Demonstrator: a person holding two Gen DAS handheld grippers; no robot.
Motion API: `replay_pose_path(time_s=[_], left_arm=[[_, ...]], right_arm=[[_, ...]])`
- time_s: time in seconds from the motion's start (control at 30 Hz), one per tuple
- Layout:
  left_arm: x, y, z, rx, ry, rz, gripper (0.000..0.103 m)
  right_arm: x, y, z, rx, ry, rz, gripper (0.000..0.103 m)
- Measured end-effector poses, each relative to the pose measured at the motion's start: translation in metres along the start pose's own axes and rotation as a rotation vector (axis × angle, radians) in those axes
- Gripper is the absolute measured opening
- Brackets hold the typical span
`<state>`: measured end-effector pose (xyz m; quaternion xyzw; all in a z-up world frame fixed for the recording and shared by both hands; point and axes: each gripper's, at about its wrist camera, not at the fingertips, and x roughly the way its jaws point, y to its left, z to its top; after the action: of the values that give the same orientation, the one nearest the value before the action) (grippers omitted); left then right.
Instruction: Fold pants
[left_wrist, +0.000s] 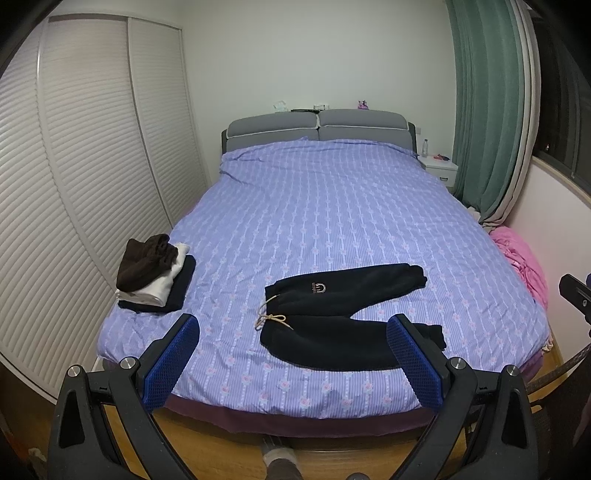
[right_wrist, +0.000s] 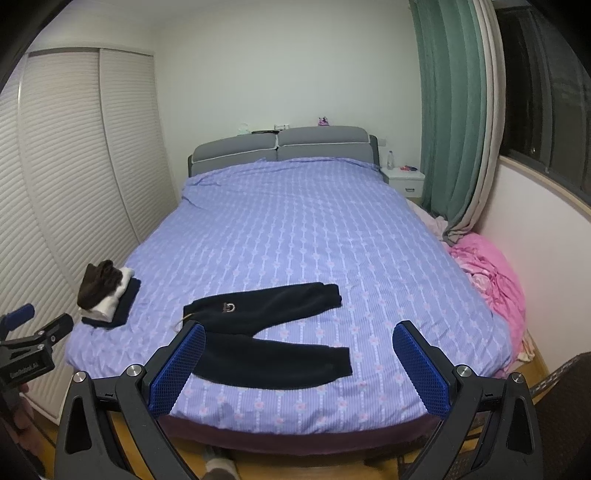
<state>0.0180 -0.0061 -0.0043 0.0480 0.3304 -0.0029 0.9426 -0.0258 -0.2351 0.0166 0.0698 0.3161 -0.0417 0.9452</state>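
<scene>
Fingers of the left gripper (left_wrist: 293, 363) stand wide apart with nothing between them, their blue pads (left_wrist: 171, 363) angled outward in a V and held level above the foot edge of the bed (left_wrist: 332, 206), off the cloth. From this gripper's own camera the right-hand pad overlaps the cuff of the nearer trouser leg, but only by line of sight; it touches nothing. The right gripper (right_wrist: 299, 367) is posed the same way: fingers spread wide, empty, hovering level over the foot of the bed, pointing toward the headboard (right_wrist: 280, 147). Its left pad (right_wrist: 177, 367) overlaps the waist end of the pants in view without contact. The left gripper's black body shows at the left border of the right wrist view, so the two tools sit side by side, well apart.

Beyond the fingers, the pants (left_wrist: 347, 317) lie flat and unfolded on the purple patterned bedcover near the foot of the bed. They are dark navy, with a pale drawstring (left_wrist: 271, 317) tied at the waistband. The long axis runs across the bed: waist toward the left, cuffs toward the right. The two legs splay apart in a shallow V, the farther leg angling up toward the headboard, the nearer leg lying almost parallel to the foot edge. A small logo (left_wrist: 320, 287) sits on the farther leg near the waist.

Left of the pants, well apart, rests a stack of folded clothes (left_wrist: 155, 275).
</scene>
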Motion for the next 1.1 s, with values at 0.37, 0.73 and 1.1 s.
replay_pose_path(time_s=[0.37,0.73,1.1], left_arm=[[0.031,0.007,0.022,0.036,0.014,-0.02,0.103],[0.099,0.041,0.061,0.102,0.023,-0.077,0.103],[0.214,0.079,0.113,0.137,0.059,-0.225,0.103]], right_arm=[[0.02,0.009,0.014,0.011,0.017,-0.052,0.103],[0.066,0.035,0.039,0.044,0.049,-0.153,0.103],[0.14,0.083,0.092,0.008,0.026,-0.277,0.103]])
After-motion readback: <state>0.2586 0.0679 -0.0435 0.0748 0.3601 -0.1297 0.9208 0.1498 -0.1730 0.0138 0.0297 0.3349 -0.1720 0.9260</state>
